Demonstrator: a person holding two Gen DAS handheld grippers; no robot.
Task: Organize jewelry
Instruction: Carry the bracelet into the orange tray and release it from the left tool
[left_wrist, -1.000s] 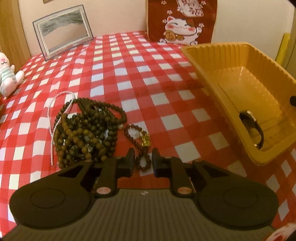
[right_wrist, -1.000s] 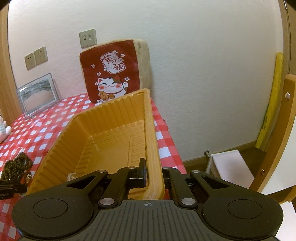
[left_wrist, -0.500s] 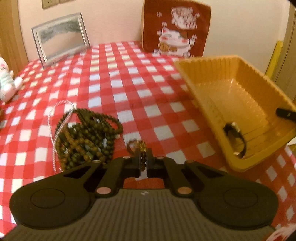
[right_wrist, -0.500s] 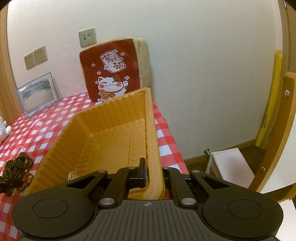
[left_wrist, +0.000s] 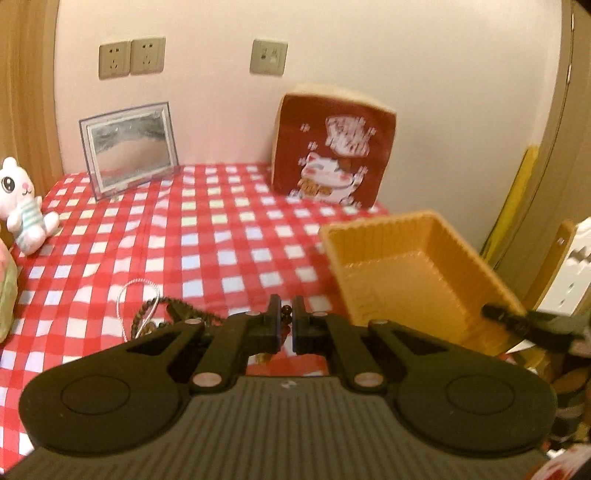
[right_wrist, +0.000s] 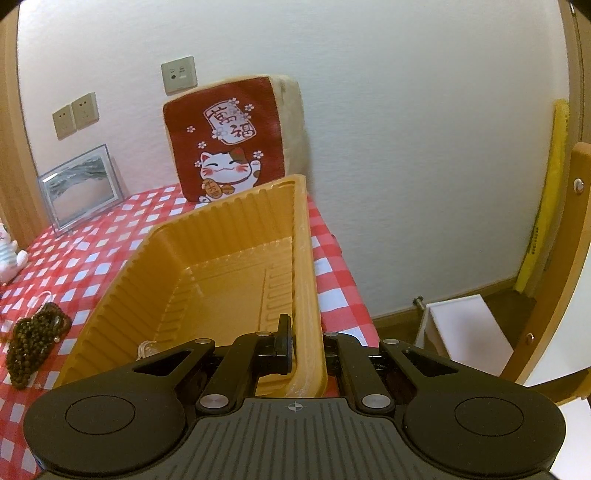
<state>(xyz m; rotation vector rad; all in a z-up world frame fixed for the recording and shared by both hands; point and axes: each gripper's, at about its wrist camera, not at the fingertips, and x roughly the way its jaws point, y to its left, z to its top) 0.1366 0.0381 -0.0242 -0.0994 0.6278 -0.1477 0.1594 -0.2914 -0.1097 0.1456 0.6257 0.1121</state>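
**Left gripper pinched a bead bracelet; right gripper clamped the tray wall**

The left gripper (left_wrist: 284, 314) had its jaws nearly together, pinching a dark bead bracelet (left_wrist: 284, 311); a few round beads showed in the narrow slit between the fingers, and a blurred bit hung below them. A second earlier those jaws stood apart over the bracelet as it lay on the cloth; half a second earlier they had shut on it low over the table. Now the view sat higher, taking in the wall and its sockets (left_wrist: 131, 57).

The right gripper (right_wrist: 299, 339) was pressed shut on the right wall of the orange tray (right_wrist: 229, 236), one finger inside, the other hidden outside the wall. Its view matched the earlier ones.

The remaining jewelry, a pile of brown and olive beads (right_wrist: 35, 338), lay on the red checked cloth (left_wrist: 207, 236) left of the tray, with a white cord (left_wrist: 138, 299) beside it.

In the left view most of the pile was hidden behind the gripper, only strands and the cord showing, and the right gripper's finger (left_wrist: 506, 317) appeared on the tray's near corner. The right view showed the ribbed tray floor, with a pale item (right_wrist: 147, 349) at its near left, partly hidden. A cat cushion (right_wrist: 225, 140), a framed picture (left_wrist: 129, 147) and a white plush toy (left_wrist: 22, 206) stood at the back and left of the table.
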